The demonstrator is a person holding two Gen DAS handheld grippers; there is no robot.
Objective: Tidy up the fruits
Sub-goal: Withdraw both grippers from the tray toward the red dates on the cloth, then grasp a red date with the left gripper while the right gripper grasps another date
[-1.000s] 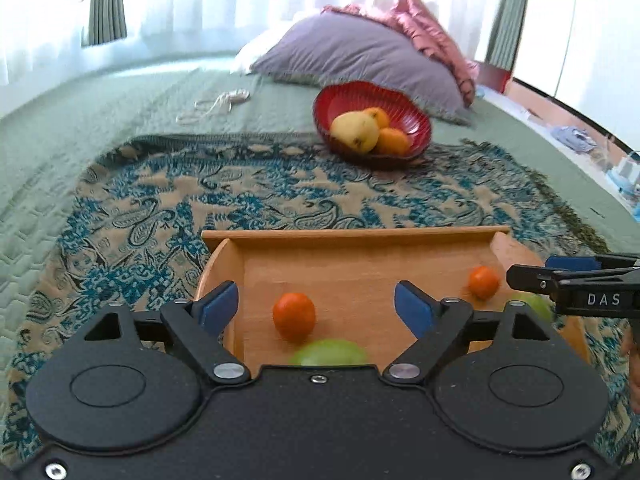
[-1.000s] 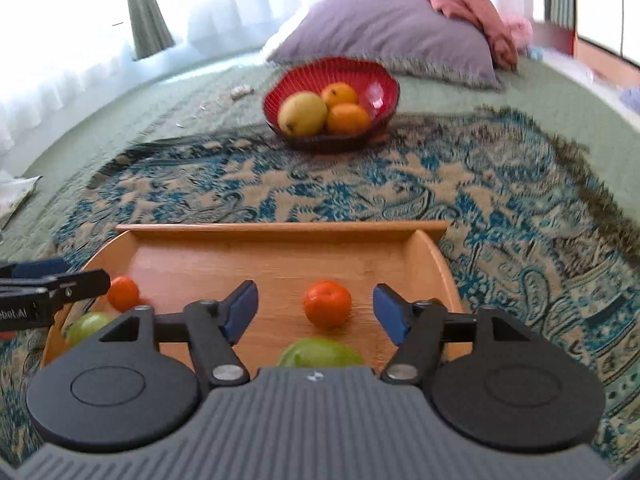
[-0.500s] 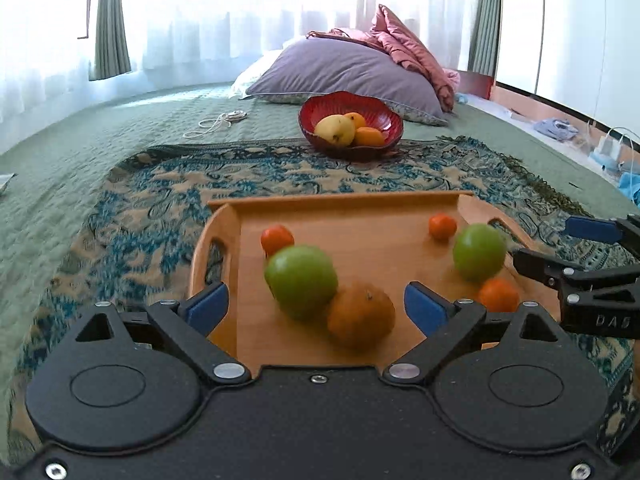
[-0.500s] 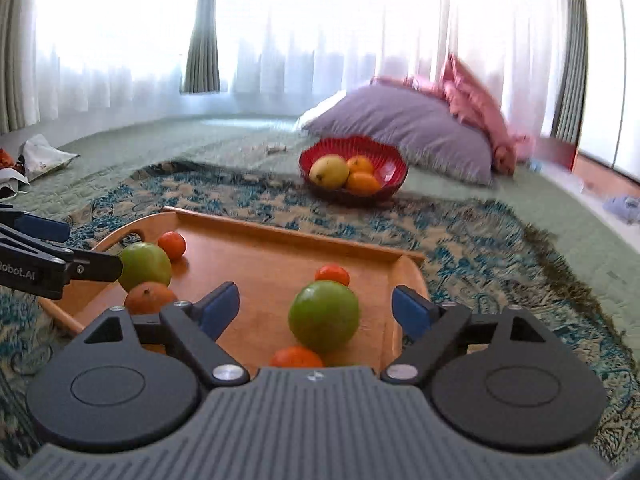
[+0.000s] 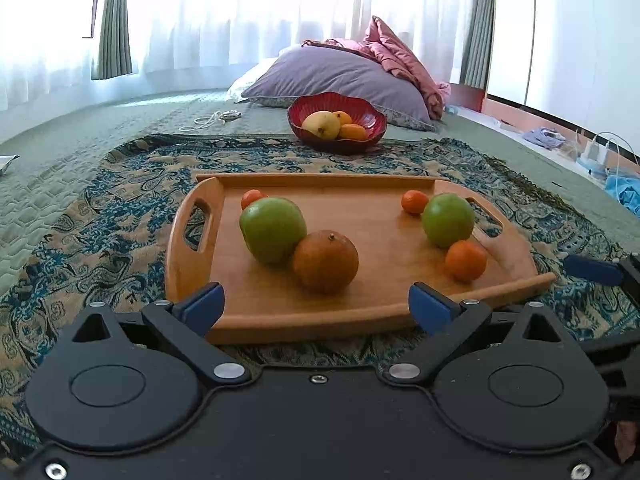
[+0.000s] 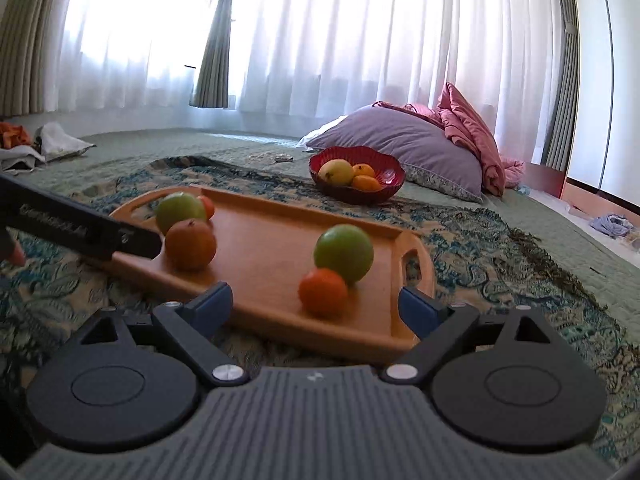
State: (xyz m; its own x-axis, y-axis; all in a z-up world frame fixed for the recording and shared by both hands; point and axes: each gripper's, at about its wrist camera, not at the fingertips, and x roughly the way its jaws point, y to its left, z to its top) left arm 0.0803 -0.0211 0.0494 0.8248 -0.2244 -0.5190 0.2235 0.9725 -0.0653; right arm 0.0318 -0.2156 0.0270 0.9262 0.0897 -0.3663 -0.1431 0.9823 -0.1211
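Green quilted bed (image 5: 60, 176) fills the room, sheer white curtains (image 6: 360, 40) behind, paisley throw (image 5: 120, 216) spread over it. Wooden tray (image 5: 380, 300) sits on the throw. Left side of tray: small tangerine (image 5: 251, 197) at 11 o'clock behind a green apple (image 5: 273, 229), which touches a big orange (image 5: 325, 261). Right side: small tangerine (image 5: 414, 201), second green apple (image 5: 448, 220), tangerine (image 5: 465, 260) at its 5 o'clock. Red bowl (image 5: 337, 141) with a pear and oranges at 12 o'clock beyond the tray, purple pillow (image 5: 340, 76) behind it. Left tongs (image 5: 316, 306) wide, holding nothing; right tongs (image 6: 316, 306) wide, holding nothing. Versus 1 s ago: both tongs pulled back from over the tray to its near edge, whole tray now in view.
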